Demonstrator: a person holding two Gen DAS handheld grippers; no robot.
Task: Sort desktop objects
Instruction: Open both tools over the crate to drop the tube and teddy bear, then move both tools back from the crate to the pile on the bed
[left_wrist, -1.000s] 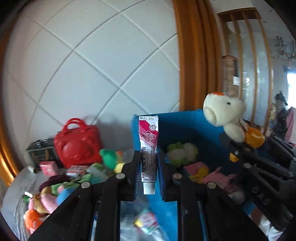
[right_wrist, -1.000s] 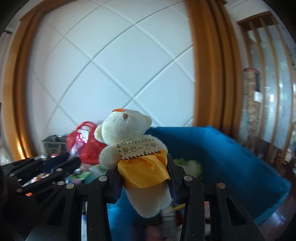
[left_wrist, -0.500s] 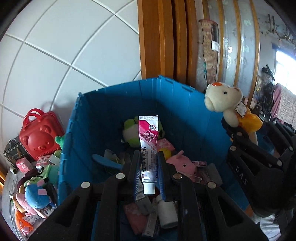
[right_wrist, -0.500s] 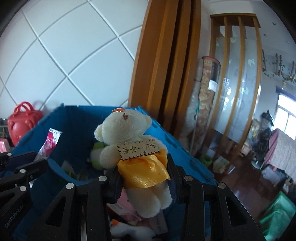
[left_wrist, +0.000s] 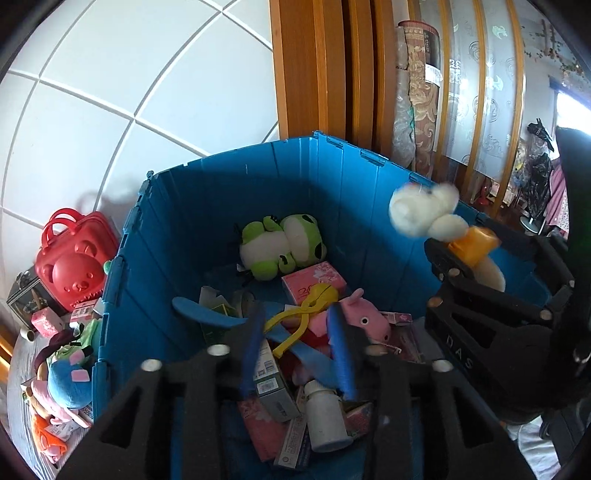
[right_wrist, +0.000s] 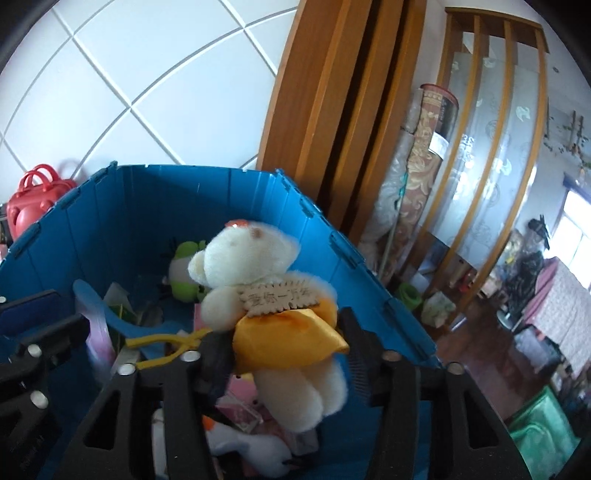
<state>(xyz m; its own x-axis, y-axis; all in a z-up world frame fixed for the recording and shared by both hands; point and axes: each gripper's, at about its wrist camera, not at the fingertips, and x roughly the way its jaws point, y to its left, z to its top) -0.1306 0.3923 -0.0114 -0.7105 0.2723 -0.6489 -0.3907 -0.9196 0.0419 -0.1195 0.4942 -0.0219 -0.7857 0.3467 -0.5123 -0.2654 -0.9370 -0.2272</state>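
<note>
left claw (left_wrist: 297, 349): fingers spread, nothing held, over blue crate (left_wrist: 229, 206) | right claw (right_wrist: 286, 349): fingers apart, teddy bear (right_wrist: 273, 314) tilted between them over crate; contact unclear | frog plush (left_wrist: 280, 245) in crate

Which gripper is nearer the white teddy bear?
Right. The right gripper has the teddy bear between its fingers over the blue bin. The left gripper is open, apart from it, beside.
</note>
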